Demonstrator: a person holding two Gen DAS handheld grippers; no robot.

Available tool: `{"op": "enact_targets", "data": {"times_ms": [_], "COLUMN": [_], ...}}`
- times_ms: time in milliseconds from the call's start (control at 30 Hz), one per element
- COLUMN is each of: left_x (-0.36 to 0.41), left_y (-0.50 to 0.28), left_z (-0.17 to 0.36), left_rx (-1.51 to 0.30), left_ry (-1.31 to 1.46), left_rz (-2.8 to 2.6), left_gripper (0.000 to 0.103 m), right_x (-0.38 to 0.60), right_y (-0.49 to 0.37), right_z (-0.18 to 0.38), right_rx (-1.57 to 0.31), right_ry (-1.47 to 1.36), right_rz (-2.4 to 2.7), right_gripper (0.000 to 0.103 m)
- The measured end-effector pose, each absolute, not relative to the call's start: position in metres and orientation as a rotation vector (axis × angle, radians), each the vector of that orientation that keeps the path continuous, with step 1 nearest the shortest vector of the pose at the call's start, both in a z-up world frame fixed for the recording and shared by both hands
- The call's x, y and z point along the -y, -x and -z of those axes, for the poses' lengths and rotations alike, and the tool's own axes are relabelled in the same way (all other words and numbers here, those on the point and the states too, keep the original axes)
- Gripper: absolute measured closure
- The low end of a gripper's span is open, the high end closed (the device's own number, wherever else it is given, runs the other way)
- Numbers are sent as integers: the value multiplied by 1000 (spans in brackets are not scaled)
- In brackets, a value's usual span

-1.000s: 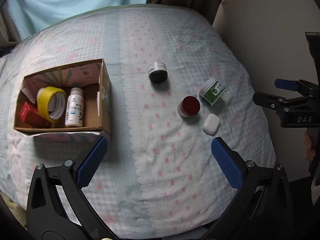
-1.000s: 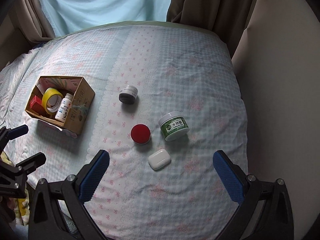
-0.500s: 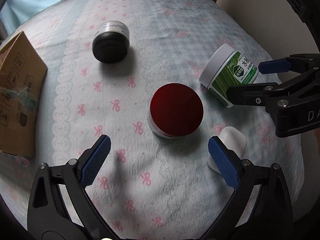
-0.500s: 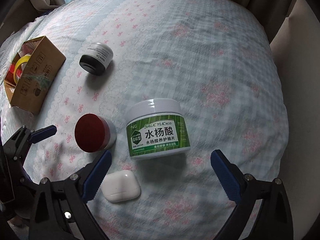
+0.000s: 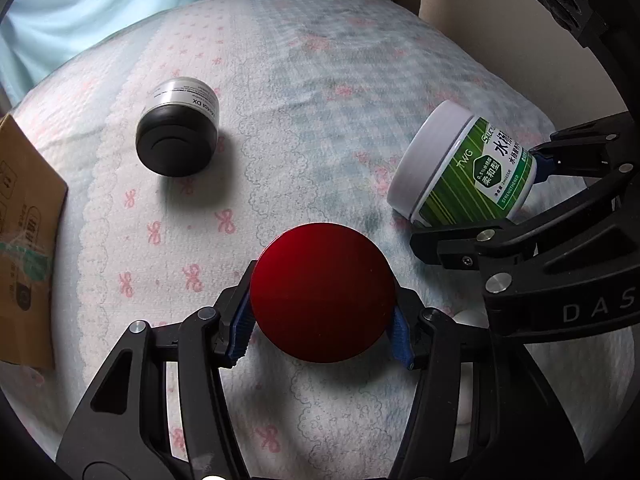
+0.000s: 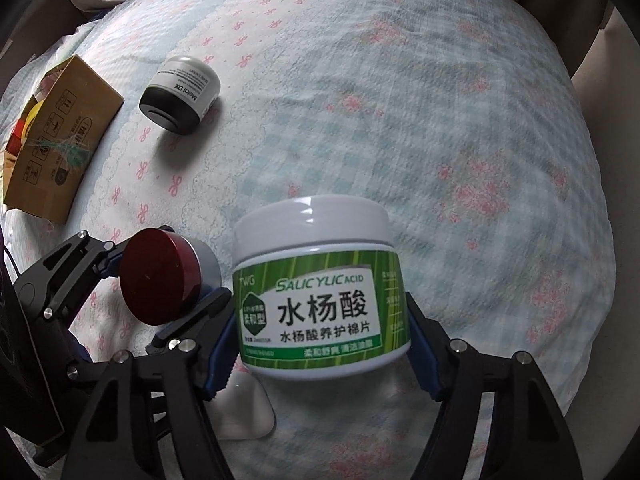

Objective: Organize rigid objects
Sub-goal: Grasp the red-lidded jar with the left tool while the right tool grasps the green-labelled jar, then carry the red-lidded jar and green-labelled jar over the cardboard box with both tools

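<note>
My left gripper is shut on the red-lidded jar, its blue pads against both sides; the jar also shows in the right wrist view. My right gripper is shut on the green-labelled white jar, which shows at the right of the left wrist view. A black-and-silver jar lies on the bedspread further off, also in the right wrist view. A white earbud case lies under my right gripper.
An open cardboard box stands at the left on the bed, with yellow tape and a red item inside; its side shows in the left wrist view. The bedspread is soft and patterned. Curtains hang behind.
Both grippers have moved down and forward and closed: the left on the red-lidded jar, the right on the green-labelled jar. Both were open before.
</note>
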State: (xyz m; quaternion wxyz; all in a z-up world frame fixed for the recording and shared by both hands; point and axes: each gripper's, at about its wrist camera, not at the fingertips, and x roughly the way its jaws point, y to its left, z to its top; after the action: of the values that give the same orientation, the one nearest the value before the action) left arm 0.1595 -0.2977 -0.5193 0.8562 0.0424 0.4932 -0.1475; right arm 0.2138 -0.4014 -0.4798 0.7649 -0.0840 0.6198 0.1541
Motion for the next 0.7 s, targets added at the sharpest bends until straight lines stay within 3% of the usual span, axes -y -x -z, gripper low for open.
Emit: {"op": "enact_targets", "data": {"times_ms": [467,700], "left_x": [282,259], "left_y": [-162,-158], "left_z": [507,471], "left_rx": [-1078,-1077], "left_ry": [-29,9], "left_rz": [305,304], "left_gripper": [52,52], "right_x": [415,421], "right_y": [-220,-203], "right_z": [462,432], "right_rx": [-1332,-1317], "right_ry": [97,9], "right_rz": [-288,-244], "right_gripper": [36,36]}}
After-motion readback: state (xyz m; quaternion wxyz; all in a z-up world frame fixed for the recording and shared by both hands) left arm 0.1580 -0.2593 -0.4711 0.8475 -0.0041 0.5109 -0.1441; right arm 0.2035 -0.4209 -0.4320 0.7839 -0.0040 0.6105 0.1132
